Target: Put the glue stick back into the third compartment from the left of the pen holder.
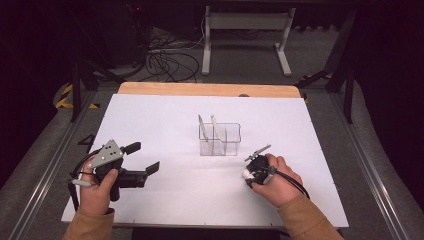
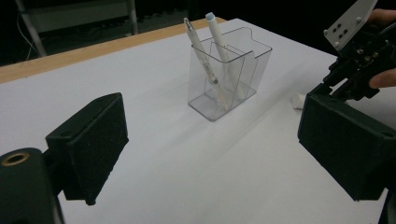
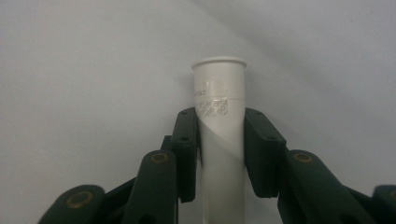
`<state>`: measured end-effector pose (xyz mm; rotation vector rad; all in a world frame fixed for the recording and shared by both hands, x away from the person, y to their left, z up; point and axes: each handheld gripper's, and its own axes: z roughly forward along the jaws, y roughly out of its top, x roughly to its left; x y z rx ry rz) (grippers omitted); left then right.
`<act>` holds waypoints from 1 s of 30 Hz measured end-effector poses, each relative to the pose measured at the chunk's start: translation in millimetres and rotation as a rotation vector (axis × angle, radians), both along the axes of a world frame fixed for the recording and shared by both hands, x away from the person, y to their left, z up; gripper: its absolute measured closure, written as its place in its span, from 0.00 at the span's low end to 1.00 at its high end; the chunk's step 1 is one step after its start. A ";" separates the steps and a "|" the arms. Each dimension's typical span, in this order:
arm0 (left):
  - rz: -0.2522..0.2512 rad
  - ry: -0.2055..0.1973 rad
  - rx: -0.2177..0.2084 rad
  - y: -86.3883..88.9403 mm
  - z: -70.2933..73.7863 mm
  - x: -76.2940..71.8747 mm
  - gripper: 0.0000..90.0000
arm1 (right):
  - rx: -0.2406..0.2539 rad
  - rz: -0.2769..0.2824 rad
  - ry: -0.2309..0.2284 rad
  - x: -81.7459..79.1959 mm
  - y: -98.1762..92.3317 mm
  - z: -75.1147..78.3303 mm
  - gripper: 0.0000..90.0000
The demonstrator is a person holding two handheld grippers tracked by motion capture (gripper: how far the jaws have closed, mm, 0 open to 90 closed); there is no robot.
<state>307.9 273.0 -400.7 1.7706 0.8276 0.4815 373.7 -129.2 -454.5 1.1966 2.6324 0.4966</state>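
White tube (image 3: 219, 135) (upright) within right gripper (image 3: 220, 154)

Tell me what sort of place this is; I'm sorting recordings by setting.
Probably a lab or recording workspace: a white-covered table set against dark surroundings, loose cables on the grey floor beyond it, and a bare white stand at the back.

— What stands in your way on the table (image 1: 165, 107)?

— Only the clear holder (image 1: 220, 139) in the middle, with two pens (image 2: 212, 53) that lean out above its rim. It stands between my left gripper (image 1: 142, 159) and my right gripper (image 1: 248, 174).

— And around it?

— White surface on every side — wide free room to pass.
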 end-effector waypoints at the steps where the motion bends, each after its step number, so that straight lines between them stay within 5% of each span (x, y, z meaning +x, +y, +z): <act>1: 0.000 0.000 0.000 0.0 0.0 0.0 0.10 | 0.001 0.002 0.000 0.1 -0.1 0.2 0.76; 30: -0.004 -0.007 0.001 0.2 2.4 -1.8 0.10 | 0.135 0.016 -0.124 -5.6 -3.5 47.8 0.76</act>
